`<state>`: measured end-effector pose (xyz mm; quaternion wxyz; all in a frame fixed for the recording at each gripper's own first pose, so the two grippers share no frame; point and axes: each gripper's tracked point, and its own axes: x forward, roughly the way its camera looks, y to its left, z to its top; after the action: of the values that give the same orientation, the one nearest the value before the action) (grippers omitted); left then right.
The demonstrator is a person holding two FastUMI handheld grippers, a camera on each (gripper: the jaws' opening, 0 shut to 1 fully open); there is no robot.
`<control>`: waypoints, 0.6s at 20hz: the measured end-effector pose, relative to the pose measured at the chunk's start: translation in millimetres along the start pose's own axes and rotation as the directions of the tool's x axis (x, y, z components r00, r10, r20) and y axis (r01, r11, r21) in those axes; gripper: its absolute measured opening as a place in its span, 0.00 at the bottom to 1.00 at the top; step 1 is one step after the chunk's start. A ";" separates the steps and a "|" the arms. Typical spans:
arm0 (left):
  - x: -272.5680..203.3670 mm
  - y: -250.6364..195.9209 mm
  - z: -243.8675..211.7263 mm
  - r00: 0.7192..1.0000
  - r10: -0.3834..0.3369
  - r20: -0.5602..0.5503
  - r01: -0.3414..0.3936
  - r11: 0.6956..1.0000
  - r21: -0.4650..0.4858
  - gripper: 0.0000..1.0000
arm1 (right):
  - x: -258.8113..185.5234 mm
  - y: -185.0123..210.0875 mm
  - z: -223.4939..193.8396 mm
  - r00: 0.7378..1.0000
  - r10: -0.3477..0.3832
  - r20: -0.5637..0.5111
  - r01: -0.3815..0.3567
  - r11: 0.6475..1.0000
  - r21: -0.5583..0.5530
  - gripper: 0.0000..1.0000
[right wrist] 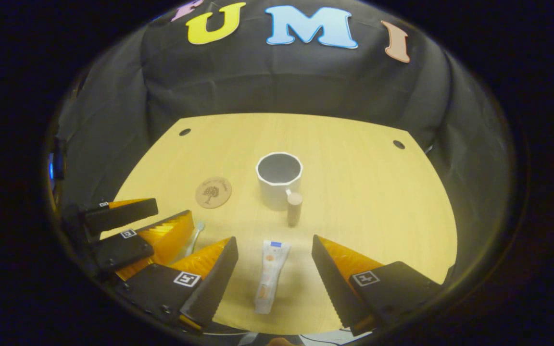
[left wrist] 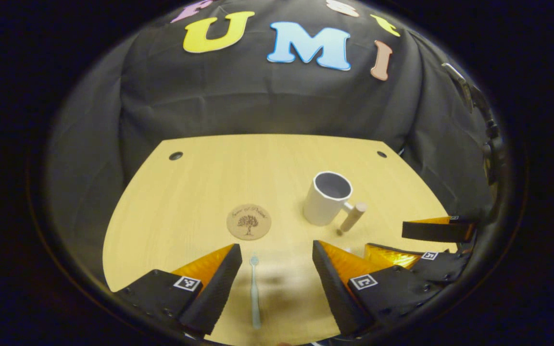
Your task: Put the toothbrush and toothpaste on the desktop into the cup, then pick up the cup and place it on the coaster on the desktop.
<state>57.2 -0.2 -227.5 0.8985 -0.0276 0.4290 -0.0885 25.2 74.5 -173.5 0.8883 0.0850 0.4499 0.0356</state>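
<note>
A pale toothbrush [left wrist: 255,291] lies flat on the wooden desk [left wrist: 209,182], between the spread fingers of my left gripper [left wrist: 277,259], which is open just above it. A white toothpaste tube [right wrist: 270,276] lies between the fingers of my right gripper [right wrist: 274,252], also open. The white cup [left wrist: 327,198] with a wooden handle stands upright and empty beyond both; it appears again as the cup [right wrist: 278,179] in the right gripper view. Left of it lies the round brown coaster [left wrist: 248,221], coaster [right wrist: 213,192]. The right gripper's fingers [left wrist: 431,231] show to the right, the left gripper's fingers [right wrist: 128,214] to the left.
The desk [right wrist: 354,192] has two small dark holes, one hole [left wrist: 175,155] at the far left and another hole [left wrist: 382,154] at the far right. Black cloth hangs behind and around the desk's curved edge.
</note>
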 end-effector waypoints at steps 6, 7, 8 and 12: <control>21.8 13.1 -57.3 0.959 0.013 -0.283 -0.039 0.996 -0.085 0.98 | 21.9 6.7 -27.4 0.987 0.009 -0.161 -0.012 1.000 -0.019 0.99; 25.7 17.0 -66.0 0.949 0.019 -0.315 -0.048 0.995 -0.084 0.98 | 25.7 6.6 -31.4 0.984 0.007 -0.180 -0.011 1.000 -0.018 0.99; 31.1 17.0 -74.7 0.939 0.018 -0.343 -0.050 0.995 -0.087 1.00 | 31.4 8.9 -36.4 0.980 0.009 -0.199 -0.013 1.000 -0.017 0.99; 41.7 27.0 -99.8 0.898 0.018 -0.440 -0.073 0.991 -0.108 0.99 | 46.1 12.6 -55.7 0.958 0.024 -0.285 -0.025 1.000 0.000 0.99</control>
<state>9.1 21.4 -325.7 0.7777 -0.0516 0.6249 -0.0451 7.9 99.9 -240.2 0.8139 0.0830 0.5720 0.0593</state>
